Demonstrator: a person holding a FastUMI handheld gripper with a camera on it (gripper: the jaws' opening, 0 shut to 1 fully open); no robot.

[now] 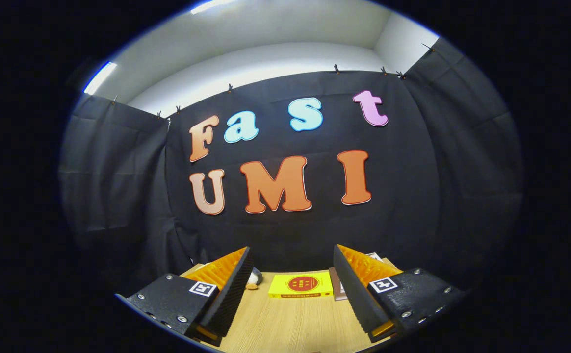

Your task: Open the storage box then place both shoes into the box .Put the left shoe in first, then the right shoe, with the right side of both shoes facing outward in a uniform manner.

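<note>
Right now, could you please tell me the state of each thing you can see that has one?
Gripper: jaws wide open, holding nothing, raised above the table.
Yellow box: lying flat on the wooden table, beyond the fingers, lid shut.
Shoe: partly hidden behind one finger, resting on the table, untouched.
Brown item: beside the yellow box, mostly hidden, state unclear.

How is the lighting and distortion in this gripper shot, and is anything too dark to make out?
Gripper view: strong fisheye bend, ceiling lights bright at the top; the wooden table and yellow box are evenly lit and sharp; the open gripper shows crisp ridged fingers; a small object behind the left finger is too hidden to identify.
</note>
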